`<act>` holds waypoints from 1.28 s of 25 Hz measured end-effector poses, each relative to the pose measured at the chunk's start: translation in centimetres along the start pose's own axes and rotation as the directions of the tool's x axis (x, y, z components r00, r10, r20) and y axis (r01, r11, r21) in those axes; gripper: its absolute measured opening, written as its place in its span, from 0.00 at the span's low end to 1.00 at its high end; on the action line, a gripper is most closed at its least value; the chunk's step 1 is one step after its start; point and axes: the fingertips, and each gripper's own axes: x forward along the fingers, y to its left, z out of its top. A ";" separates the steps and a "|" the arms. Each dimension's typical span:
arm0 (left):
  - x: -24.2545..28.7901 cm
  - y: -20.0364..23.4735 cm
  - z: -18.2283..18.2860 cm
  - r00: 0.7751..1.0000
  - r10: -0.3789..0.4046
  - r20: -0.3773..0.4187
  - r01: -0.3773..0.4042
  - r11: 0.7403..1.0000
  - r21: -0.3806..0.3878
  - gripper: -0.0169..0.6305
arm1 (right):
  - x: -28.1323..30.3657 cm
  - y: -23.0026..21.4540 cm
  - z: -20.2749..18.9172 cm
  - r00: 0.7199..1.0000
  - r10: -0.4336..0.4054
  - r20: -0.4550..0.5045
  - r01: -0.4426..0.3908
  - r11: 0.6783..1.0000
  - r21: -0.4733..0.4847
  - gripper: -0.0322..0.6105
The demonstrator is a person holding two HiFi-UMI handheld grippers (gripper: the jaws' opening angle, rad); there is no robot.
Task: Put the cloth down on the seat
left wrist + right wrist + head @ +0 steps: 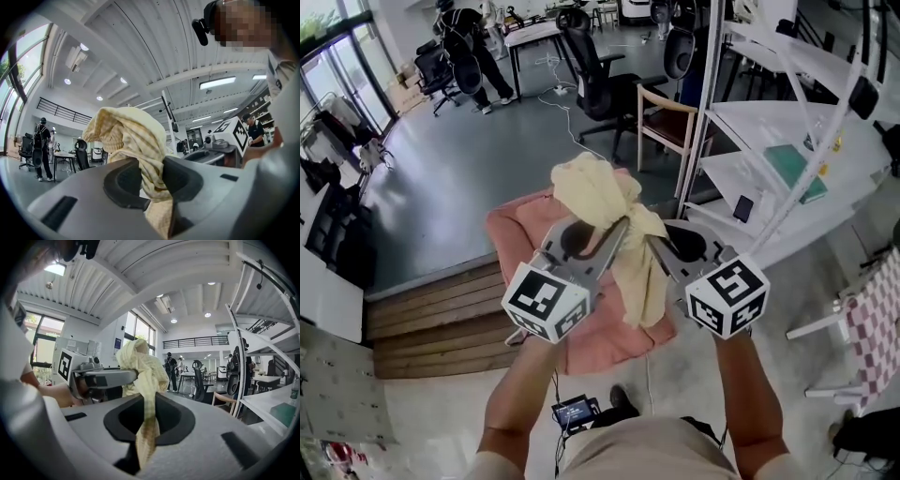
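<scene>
Head view, cloth (592, 199) in left tongs (607, 238), right tongs (660, 247) — above seat (523, 236)

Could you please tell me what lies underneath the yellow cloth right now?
A pink seat lies below the cloth, held up by the left gripper and right gripper. They cover the seat's middle, so anything there is hidden.

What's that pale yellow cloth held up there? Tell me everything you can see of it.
The cloth is pale yellow, soft woven fabric with faint stripes, crumpled into a bunch. The left gripper and right gripper each pinch a fold, so it hangs between them with one end dangling. It is above the pink seat, apparently not touching it.
</scene>
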 end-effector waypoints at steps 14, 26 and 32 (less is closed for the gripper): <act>2.7 7.6 -4.1 0.998 0.049 -0.038 -0.049 0.999 -0.002 0.18 | 8.2 -3.4 -2.7 1.000 -0.021 -0.016 0.022 0.999 0.025 0.10; 8.8 10.0 -12.5 0.983 0.088 -0.159 -0.092 0.996 -0.021 0.18 | 12.0 -9.9 -10.2 0.998 -0.015 -0.054 0.019 0.997 0.072 0.10; 12.2 10.1 -17.4 0.972 0.091 -0.215 -0.104 0.993 -0.051 0.18 | 12.8 -13.7 -14.6 0.995 -0.036 -0.091 0.044 0.996 0.081 0.10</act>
